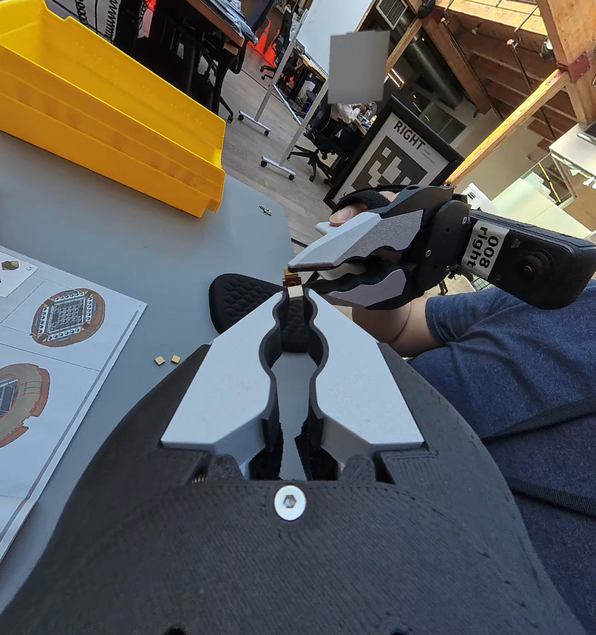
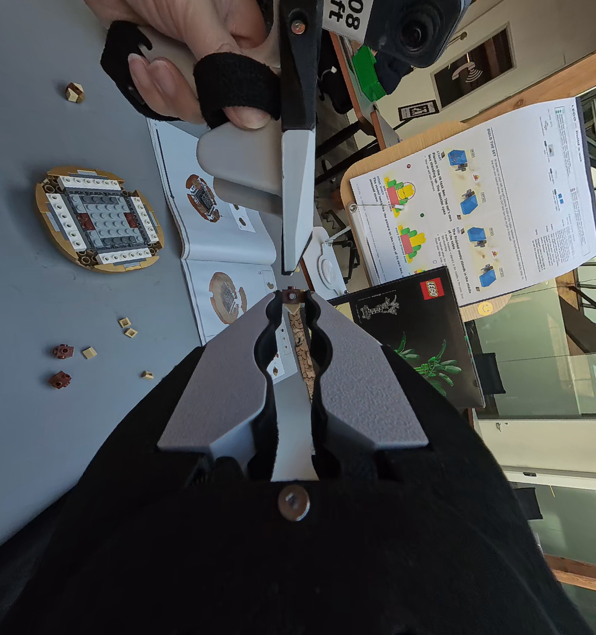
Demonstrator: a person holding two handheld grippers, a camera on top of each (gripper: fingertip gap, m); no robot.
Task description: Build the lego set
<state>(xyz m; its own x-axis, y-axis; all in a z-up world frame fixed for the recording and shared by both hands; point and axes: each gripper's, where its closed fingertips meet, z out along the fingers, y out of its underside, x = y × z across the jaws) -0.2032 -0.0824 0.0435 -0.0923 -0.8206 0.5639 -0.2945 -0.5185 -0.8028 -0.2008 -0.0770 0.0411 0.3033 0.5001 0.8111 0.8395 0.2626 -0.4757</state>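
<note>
Brown brick [image 2: 291, 295] pinched by both grippers, its tan tile seemingly half-hidden.

A grey table [image 1: 124, 240] fills the 9 o'clock side of the left wrist view. Beyond its edge, toward 12 o'clock, lies a wood floor [image 1: 252, 103] with a whiteboard stand on castors [image 1: 276, 161] and an office chair [image 1: 320, 151]. Timber beams [image 1: 509, 120] cross the ceiling at 2 o'clock, sunlit. In the right wrist view, glass panels [image 2: 537, 378] stand at 3 o'clock.
</note>
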